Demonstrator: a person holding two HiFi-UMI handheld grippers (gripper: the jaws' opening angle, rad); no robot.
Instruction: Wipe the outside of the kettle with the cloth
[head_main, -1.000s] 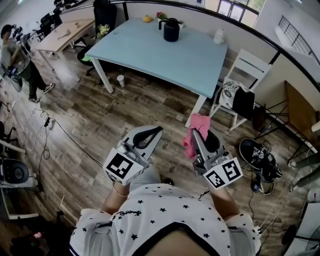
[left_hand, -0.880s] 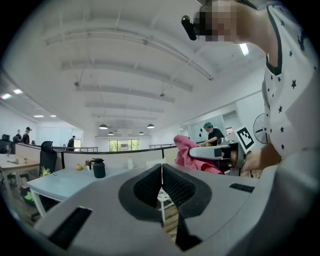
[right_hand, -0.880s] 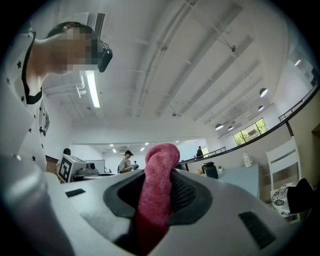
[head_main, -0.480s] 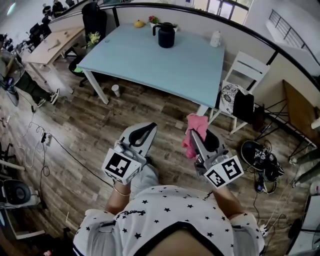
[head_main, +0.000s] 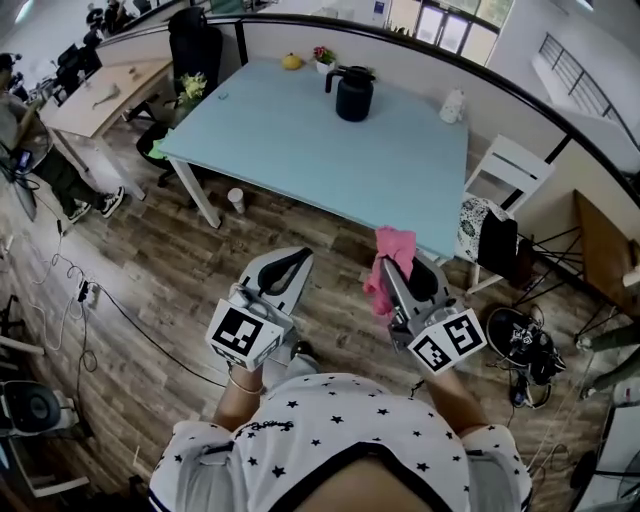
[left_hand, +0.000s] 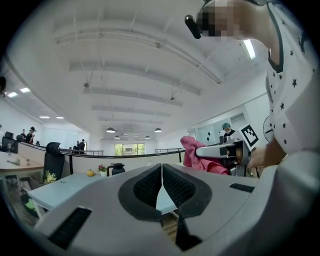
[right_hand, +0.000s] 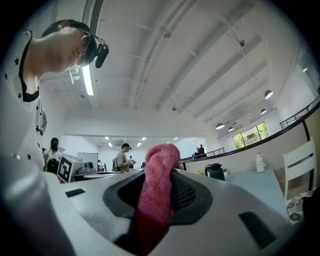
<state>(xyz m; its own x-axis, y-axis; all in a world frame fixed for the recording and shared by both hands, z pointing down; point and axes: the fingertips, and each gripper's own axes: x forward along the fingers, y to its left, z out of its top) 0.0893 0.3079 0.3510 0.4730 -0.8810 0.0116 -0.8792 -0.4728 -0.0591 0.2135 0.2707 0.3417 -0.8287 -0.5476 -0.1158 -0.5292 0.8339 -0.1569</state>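
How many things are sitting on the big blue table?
4: black kettle, yellow fruit and flower pot along the far edge, white bottle by the right corner. Tiny things may be hidden.

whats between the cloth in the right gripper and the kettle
Only bare blue tabletop, seen in the head view: nothing stands between the cloth and the kettle.

We see a pale blue table (head_main: 300, 130) far ahead, with a yellow fruit (head_main: 291, 62), a flower pot (head_main: 322, 57) and a white bottle (head_main: 453, 105) along its far edge. A cup (head_main: 236, 200) stands on the floor (head_main: 170, 260) by its left leg, and a white chair (head_main: 505, 185) sits at its right.
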